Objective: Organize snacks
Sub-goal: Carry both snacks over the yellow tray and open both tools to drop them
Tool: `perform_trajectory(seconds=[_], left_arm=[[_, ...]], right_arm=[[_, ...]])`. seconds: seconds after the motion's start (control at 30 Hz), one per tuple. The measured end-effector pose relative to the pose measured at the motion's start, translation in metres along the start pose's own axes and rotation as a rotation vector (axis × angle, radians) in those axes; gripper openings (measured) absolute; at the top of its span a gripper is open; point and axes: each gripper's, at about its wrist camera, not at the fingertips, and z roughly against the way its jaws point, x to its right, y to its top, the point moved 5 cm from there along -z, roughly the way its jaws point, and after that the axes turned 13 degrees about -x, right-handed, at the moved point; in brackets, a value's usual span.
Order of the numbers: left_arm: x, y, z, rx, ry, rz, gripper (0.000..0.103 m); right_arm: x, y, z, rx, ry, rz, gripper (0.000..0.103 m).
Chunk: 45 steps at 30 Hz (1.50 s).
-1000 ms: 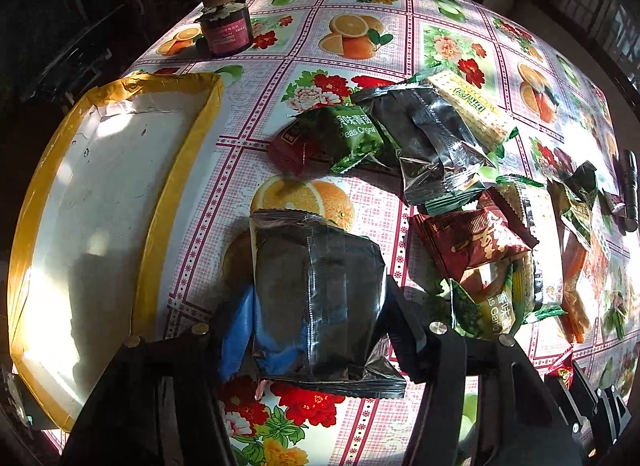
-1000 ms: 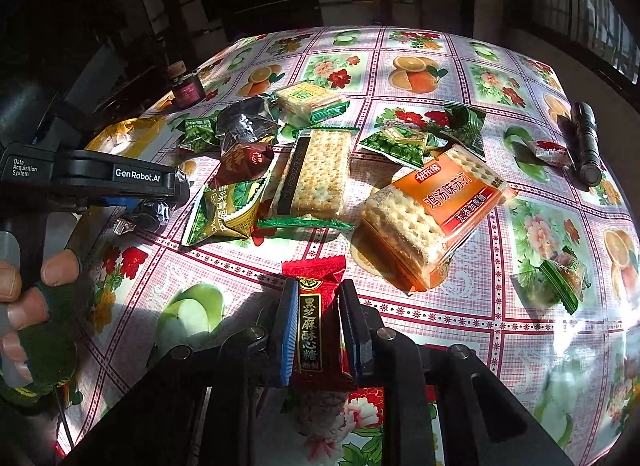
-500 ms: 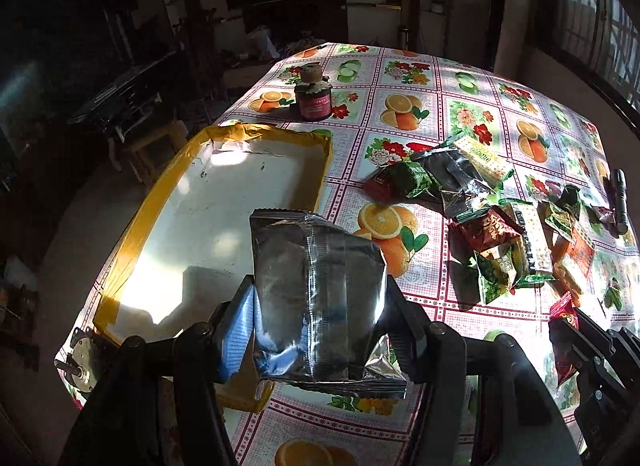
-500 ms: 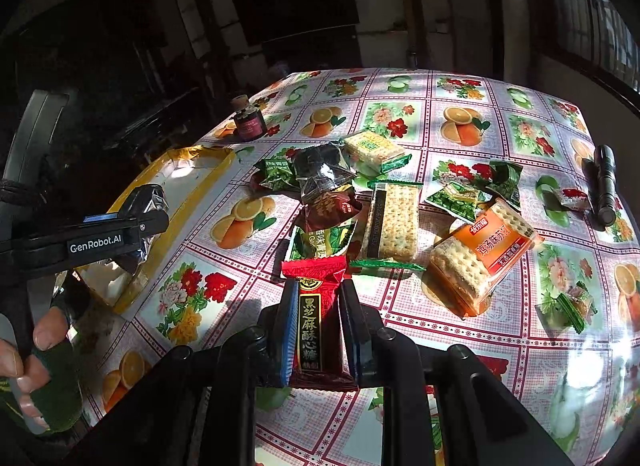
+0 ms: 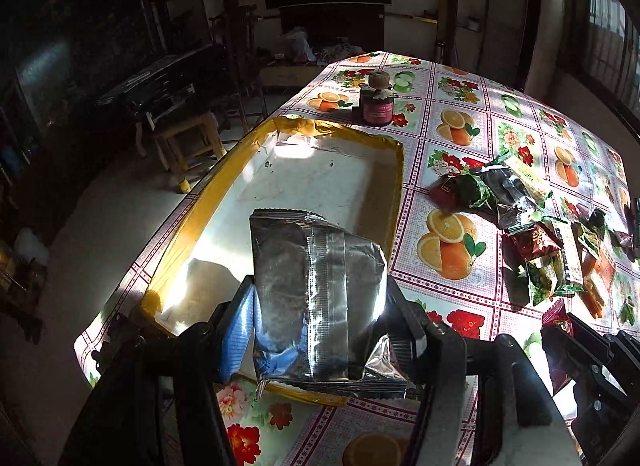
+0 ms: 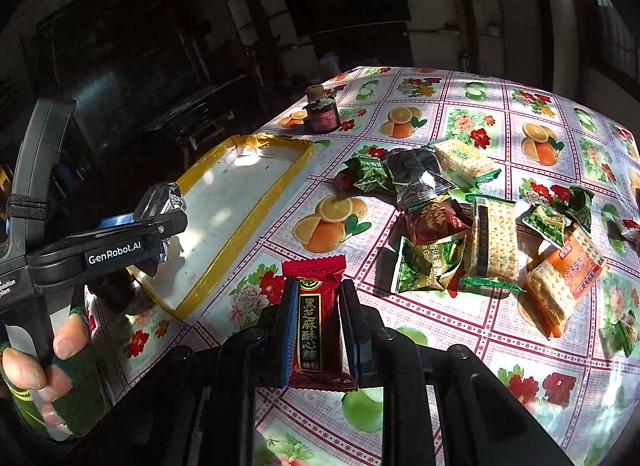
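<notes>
- A silver foil packet (image 5: 316,298) is clamped upright in the left tool (image 5: 320,330), held right over the near end of the yellow-rimmed tray (image 5: 394,201) by the worktop's left edge.
- A red candy packet (image 6: 316,322) is pinched in the right tool (image 6: 318,330), long axis along the fingers, with the tray off to its left.
- The drop is probably made by the left first, since it's nearer.
</notes>
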Motion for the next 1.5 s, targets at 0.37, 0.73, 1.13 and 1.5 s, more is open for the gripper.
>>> perform_trajectory(seconds=[0.37, 0.73, 1.13, 1.5], left_arm=[[-0.026, 0.003, -0.009, -0.013, 0.000, 0.054, 0.060], [-0.044, 0.004, -0.020, -0.034, 0.000, 0.088, 0.060], [-0.068, 0.006, -0.070, -0.162, -0.011, 0.134, 0.060], [-0.062, 0.005, -0.095, -0.214, 0.037, 0.088, 0.060]], right_arm=[[-0.037, 0.017, -0.019, -0.023, 0.031, 0.069, 0.022], [-0.049, 0.040, -0.043, -0.048, 0.082, 0.081, 0.022], [-0.091, 0.117, -0.121, -0.109, 0.202, 0.108, 0.022], [-0.114, 0.116, -0.181, -0.214, 0.103, 0.224, 0.022]])
